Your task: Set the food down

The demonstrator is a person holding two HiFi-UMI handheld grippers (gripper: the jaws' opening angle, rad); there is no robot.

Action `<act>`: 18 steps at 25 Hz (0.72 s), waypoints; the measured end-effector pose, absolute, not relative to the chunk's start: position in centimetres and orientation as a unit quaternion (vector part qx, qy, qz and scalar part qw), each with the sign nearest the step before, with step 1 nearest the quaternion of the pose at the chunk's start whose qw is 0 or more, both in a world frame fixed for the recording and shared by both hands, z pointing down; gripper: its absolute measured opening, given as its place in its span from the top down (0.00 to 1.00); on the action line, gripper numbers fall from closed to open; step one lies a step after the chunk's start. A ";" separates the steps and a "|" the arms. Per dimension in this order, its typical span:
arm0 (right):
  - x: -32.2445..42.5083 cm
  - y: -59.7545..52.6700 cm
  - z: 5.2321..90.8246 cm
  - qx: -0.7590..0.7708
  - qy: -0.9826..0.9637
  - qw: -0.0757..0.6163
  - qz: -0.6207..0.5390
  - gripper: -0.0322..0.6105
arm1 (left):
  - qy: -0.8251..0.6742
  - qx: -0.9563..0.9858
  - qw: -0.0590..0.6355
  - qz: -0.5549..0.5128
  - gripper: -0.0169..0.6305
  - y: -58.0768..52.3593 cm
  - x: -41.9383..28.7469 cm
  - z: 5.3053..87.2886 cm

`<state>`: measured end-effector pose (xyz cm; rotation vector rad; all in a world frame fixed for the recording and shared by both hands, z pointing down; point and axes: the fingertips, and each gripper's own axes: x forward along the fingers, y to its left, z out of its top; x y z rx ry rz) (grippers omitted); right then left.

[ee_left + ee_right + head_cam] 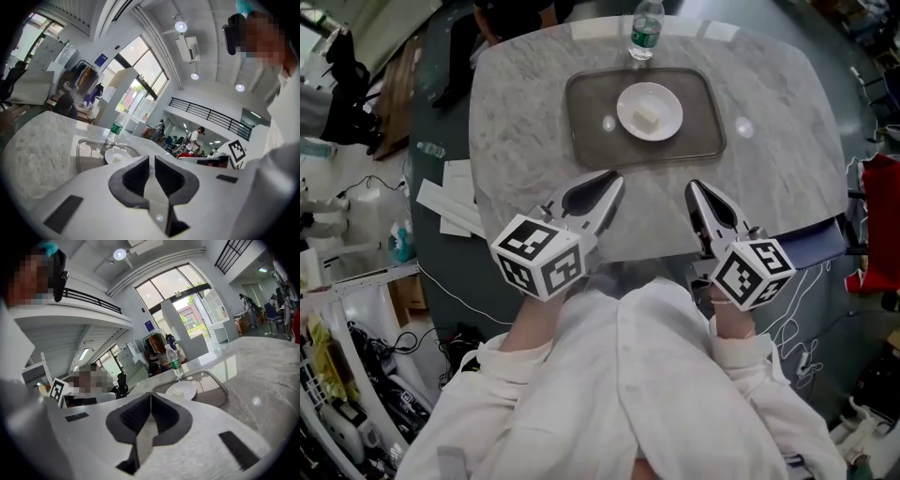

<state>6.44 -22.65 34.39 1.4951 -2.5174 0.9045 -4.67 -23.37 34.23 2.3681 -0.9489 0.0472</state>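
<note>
The food (647, 116), a small pale block, lies on a white plate (666, 127) in the middle of a grey tray (581, 141). The tray sits flat on the marble worktop (525, 94), towards its far side. A water bottle (645, 33) stands upright at the tray's 12 o'clock, just beyond its rim.

Both tongs are on the near side of the tray and apart from it. The left tongs (614, 183) are at about its 7 o'clock and the right tongs (694, 186) at about 5 o'clock, tips pointing towards it. In the left gripper view the left tongs (151, 159) are narrow, with only a thin slit between the pads and nothing in it. In the right gripper view the right tongs (150, 394) are pressed together, also empty. Neither pair touches the tray, the plate or the food.

Judging by this, the setting-down is already done: the food rests on its own, level and well inside the tray, and nothing holds it. The step in hand looks like the retreat after release. The next move calls for very little: keep both tongs clear of the tray's near rim so nothing gets nudged, and bring them to rest near the person
</note>
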 end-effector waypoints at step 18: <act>4.7 -19.0 30.1 0.429 -0.868 0.024 0.251 0.95 | -0.315 0.914 0.257 0.002 0.92 -17.9 -2.3 31.0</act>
